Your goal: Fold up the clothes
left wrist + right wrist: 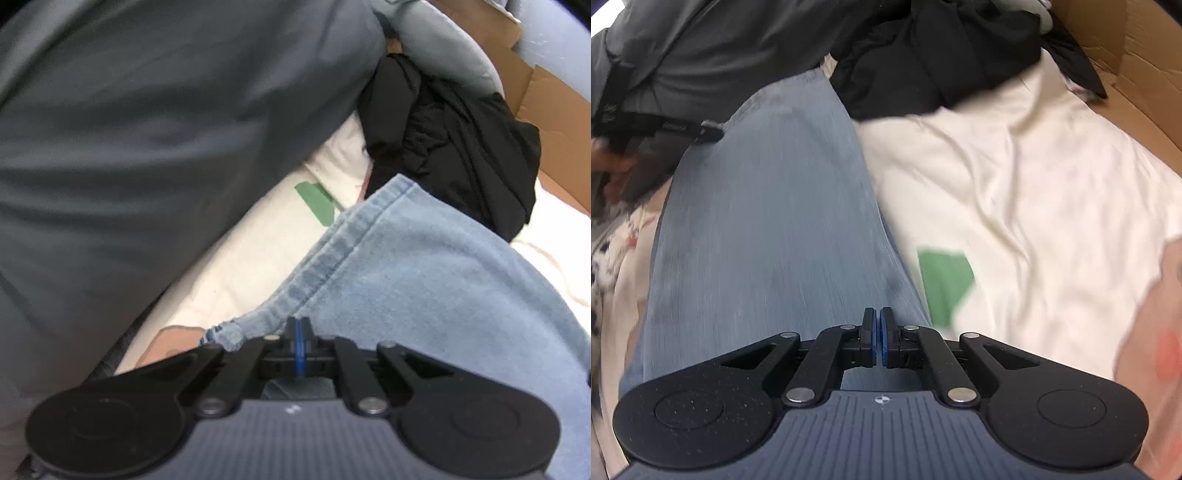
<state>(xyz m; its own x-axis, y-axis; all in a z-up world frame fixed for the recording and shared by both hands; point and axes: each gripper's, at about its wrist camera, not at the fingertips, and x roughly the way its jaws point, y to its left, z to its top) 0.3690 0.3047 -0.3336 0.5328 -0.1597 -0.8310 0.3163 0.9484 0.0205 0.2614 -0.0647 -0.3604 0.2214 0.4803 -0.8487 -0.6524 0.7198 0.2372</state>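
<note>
Left tongs (300,326) clamped on jeans (424,280) — pale, frayed hem.

Left tool (300,325) jaws closed, right tool (877,314) jaws closed, both angled downward

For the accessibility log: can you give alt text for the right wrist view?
The right gripper, jaws shut, holds light blue jeans stretched over a cream sheet marked with green tape. A black garment and a cardboard box lie beyond.
</note>
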